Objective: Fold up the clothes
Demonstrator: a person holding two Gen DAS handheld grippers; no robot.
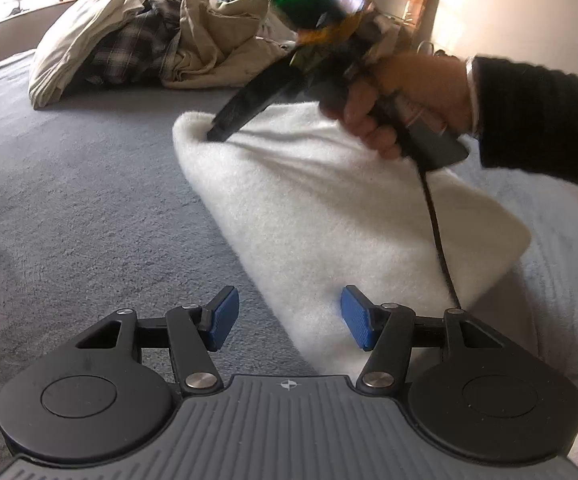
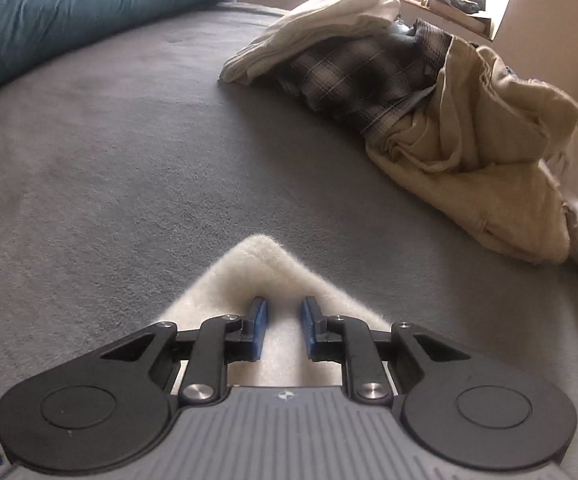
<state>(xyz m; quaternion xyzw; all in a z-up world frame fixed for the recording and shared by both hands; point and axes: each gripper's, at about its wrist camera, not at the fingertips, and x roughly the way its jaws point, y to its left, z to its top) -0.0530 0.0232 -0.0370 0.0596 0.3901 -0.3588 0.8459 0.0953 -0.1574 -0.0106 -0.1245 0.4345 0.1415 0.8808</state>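
A white fleece garment [image 1: 329, 216] lies folded on the grey bed cover [image 1: 89, 200]. In the left wrist view my left gripper [image 1: 291, 318] is open just above the garment's near left edge, blue pads spread wide with nothing between them. A hand in a black sleeve [image 1: 537, 116] holds my right gripper [image 1: 213, 133], whose tips pinch the garment's far corner; creases run from that spot. In the right wrist view the right gripper [image 2: 285, 320] is shut on that white corner [image 2: 261, 256], with fleece showing between the pads.
A heap of unfolded clothes, beige fabric [image 2: 481, 168] and a dark plaid shirt [image 2: 353, 80], sits at the back of the bed. A blue pillow [image 2: 69, 8] lies far left. The right gripper's cable [image 1: 437, 232] hangs across the garment. A bright windowsill [image 1: 21, 4] is behind.
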